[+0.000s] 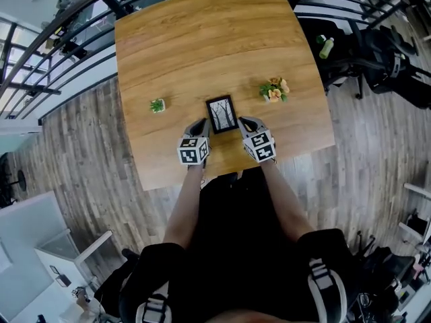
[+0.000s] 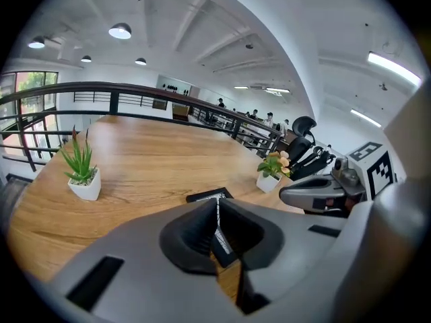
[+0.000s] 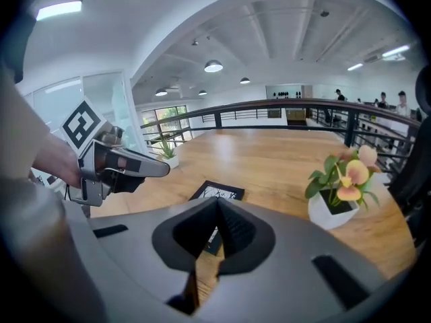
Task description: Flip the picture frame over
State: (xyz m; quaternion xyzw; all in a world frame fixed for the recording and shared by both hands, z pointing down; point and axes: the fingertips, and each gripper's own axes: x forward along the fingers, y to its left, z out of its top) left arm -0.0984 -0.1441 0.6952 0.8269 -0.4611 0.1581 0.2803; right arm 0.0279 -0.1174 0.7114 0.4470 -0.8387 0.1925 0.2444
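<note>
A black picture frame (image 1: 221, 114) lies flat on the wooden table (image 1: 202, 39), its tree picture facing up. My left gripper (image 1: 200, 127) hovers at the frame's near left corner and my right gripper (image 1: 244, 124) at its near right corner. Both are shut with nothing between the jaws. In the left gripper view the jaws (image 2: 217, 212) meet, with the frame (image 2: 209, 195) just beyond and the right gripper (image 2: 316, 195) alongside. In the right gripper view the jaws (image 3: 217, 212) also meet, with the frame (image 3: 219, 192) ahead and the left gripper (image 3: 128, 167) to the left.
A small green plant in a white pot (image 1: 157, 105) stands left of the frame, and a flower pot with peach blooms (image 1: 275, 90) stands to its right. The table's near edge is close behind the grippers. A black railing (image 1: 60, 42) and office chairs (image 1: 377, 52) lie beyond the table.
</note>
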